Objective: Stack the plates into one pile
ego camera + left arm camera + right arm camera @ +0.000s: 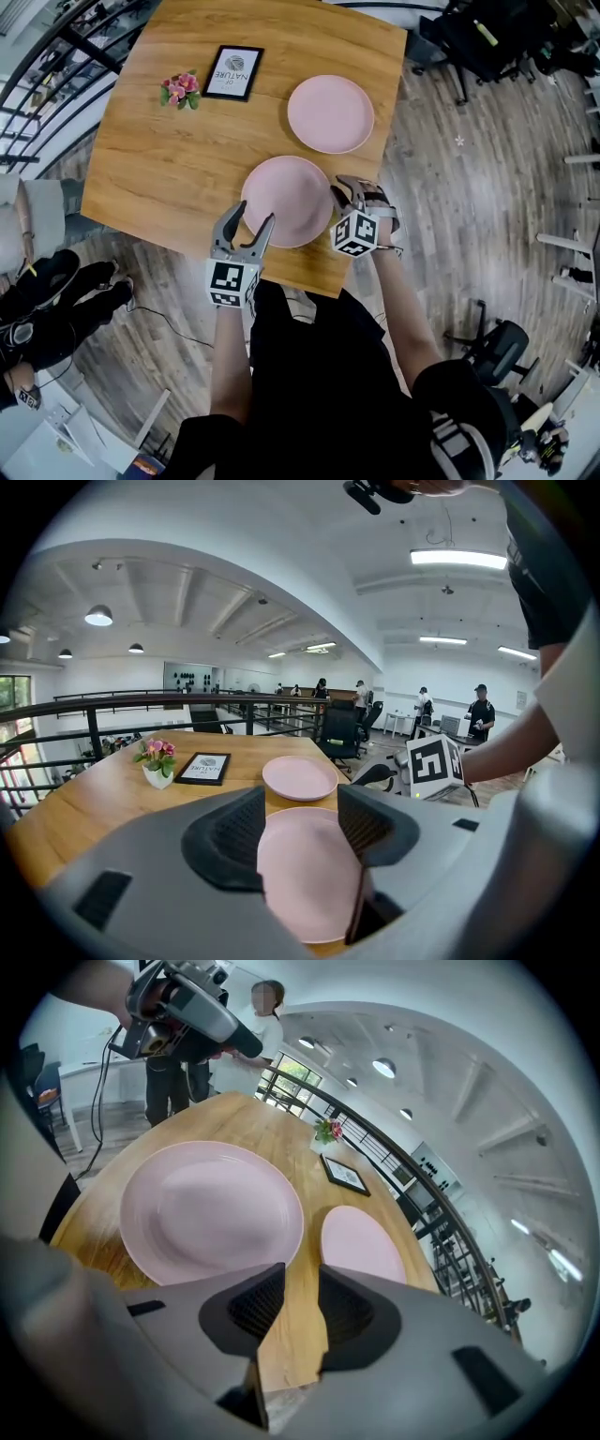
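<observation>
Two pink plates lie apart on the wooden table (169,178): the far plate (330,113) and the near plate (287,201). My left gripper (251,223) is open at the near plate's front-left rim. In the left gripper view (300,822) the near plate (305,874) shows through the gap between the jaws, untouched by the pads, and the far plate (299,777) lies beyond. My right gripper (346,192) is open at the near plate's right rim. In the right gripper view (302,1302) only bare wood lies between the jaws, with the near plate (211,1208) to the left and the far plate (361,1241) ahead.
A small pot of pink flowers (178,90) and a black-framed card (233,72) stand at the table's far left. The table's near edge runs just under both grippers. A black office chair (339,733) stands past the far side, and a seated person (37,281) is at the left.
</observation>
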{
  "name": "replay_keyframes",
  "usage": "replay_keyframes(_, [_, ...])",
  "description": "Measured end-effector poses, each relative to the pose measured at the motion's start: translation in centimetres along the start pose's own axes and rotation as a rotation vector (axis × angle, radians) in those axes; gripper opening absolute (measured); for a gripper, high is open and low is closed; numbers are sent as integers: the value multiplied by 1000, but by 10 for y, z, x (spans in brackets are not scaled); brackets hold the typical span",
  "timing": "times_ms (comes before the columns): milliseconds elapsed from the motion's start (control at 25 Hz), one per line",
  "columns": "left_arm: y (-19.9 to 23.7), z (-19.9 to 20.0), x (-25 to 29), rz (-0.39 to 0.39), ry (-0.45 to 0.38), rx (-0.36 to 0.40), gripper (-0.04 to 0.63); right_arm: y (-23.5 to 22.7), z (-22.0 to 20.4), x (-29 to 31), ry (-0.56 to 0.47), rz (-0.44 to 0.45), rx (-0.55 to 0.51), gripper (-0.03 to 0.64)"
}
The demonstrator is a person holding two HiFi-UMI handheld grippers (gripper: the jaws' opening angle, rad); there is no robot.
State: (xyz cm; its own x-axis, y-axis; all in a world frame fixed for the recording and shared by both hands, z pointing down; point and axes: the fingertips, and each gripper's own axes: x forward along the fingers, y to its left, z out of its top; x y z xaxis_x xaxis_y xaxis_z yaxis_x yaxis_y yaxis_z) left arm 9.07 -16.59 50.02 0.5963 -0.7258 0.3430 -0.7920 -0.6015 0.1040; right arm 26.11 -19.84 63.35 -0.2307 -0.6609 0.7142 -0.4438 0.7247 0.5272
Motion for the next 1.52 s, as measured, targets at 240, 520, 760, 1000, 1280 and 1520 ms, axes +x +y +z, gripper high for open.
replay_keyframes(240, [-5, 0, 7, 47, 4, -13, 250, -14, -15, 15, -1, 23, -44, 124])
replay_keyframes(520, [-3, 3, 12, 73, 10, -18, 250, -22, -17, 32, -4, 51, -79, 124])
replay_keyframes(760, [12, 1, 25, 54, 20, -20, 250, -26, -18, 54, 24, 57, -96, 124])
replay_keyframes(1000, [20, -2, 42, 28, 35, -21, 250, -26, -22, 68, 47, 74, -102, 124])
replay_keyframes(1280, [35, -8, 54, 22, 56, -40, 250, -33, -23, 96, 68, 87, -94, 124])
replay_keyframes(1520, [45, -15, 57, 23, 74, -47, 250, -29, -23, 118, 81, 107, -84, 115])
